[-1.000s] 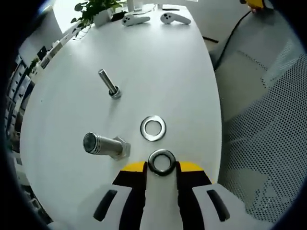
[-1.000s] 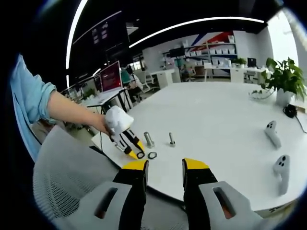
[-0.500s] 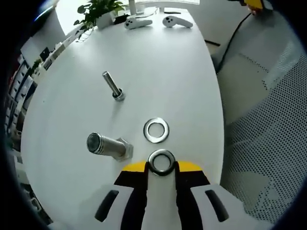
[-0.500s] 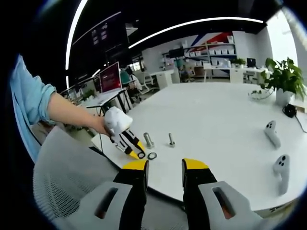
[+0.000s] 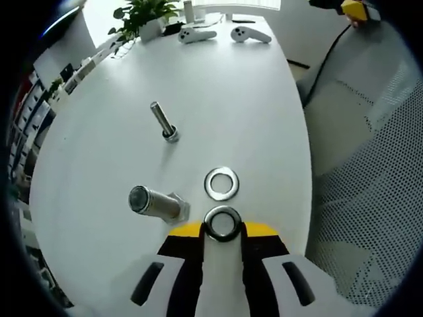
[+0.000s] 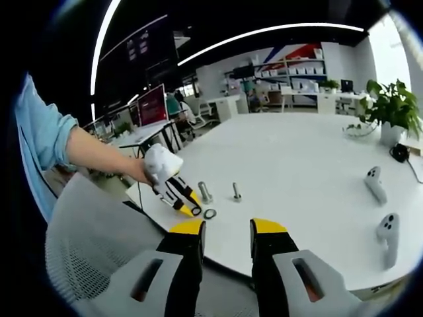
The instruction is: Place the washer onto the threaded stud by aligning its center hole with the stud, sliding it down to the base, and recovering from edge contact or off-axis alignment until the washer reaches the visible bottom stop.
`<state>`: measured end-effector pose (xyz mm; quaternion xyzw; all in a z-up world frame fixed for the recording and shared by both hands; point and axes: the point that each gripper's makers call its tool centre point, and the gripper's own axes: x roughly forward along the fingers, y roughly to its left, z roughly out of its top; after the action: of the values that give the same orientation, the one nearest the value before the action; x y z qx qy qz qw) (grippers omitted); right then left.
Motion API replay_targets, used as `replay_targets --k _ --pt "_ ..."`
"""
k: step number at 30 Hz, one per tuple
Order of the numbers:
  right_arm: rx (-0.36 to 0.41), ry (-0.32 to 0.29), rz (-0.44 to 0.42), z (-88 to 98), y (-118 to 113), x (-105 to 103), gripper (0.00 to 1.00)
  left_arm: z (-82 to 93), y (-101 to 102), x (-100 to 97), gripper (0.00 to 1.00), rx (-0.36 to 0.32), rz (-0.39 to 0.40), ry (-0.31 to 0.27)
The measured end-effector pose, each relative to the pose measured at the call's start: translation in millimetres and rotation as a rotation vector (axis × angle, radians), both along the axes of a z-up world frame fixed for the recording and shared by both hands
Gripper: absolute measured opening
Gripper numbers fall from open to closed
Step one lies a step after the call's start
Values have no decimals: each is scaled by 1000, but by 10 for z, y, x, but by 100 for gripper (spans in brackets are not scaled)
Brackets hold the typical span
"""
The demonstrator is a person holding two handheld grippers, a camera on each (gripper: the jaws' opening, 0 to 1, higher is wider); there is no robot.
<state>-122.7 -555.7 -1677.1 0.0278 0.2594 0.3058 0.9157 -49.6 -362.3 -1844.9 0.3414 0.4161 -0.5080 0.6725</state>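
Washer (image 5: 223, 224) sits pinched between yellow tips of left gripper (image 5: 223, 228), jaws closed on its rim, hole facing cam. Held above white table (image 5: 231, 92) near its curved edge. Second washer (image 5: 221, 183) lies flat on table just beyond the held one, apart from it, though can't tell gap for sure. Large threaded stud w/ hex base (image 5: 157, 203) stands on table to left of the held washer in left gripper view, top tilted toward cam by fisheye. Smaller bolt (image 5: 162, 121) stands upright farther out, well apart from both washers. Two white VR controllers (image 5: 225, 34) and a potted plant (image 5: 145, 14) at far end of table. Mesh chair back (image 5: 367, 198) at right of view.

Right gripper view: right gripper (image 6: 226, 231) held off the table edge, jaws parted w/ nothing between them. Left gripper (image 6: 192, 211) seen from afar, held by a hand (image 6: 140, 170) w/ blue sleeve (image 6: 41, 142); its tips low over table beside the loose washer (image 6: 210, 213). Large stud (image 6: 205, 192) and smaller bolt (image 6: 236, 192) just behind. VR controllers (image 6: 381, 206) at right, plant (image 6: 392, 109) beyond.
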Motion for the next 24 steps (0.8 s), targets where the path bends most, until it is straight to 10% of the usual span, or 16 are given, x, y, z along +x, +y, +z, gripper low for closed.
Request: replay_targets --k 24 --pt "5 -3 5 9 13 -6 29 699 -63 86 19 -35 -23 -84"
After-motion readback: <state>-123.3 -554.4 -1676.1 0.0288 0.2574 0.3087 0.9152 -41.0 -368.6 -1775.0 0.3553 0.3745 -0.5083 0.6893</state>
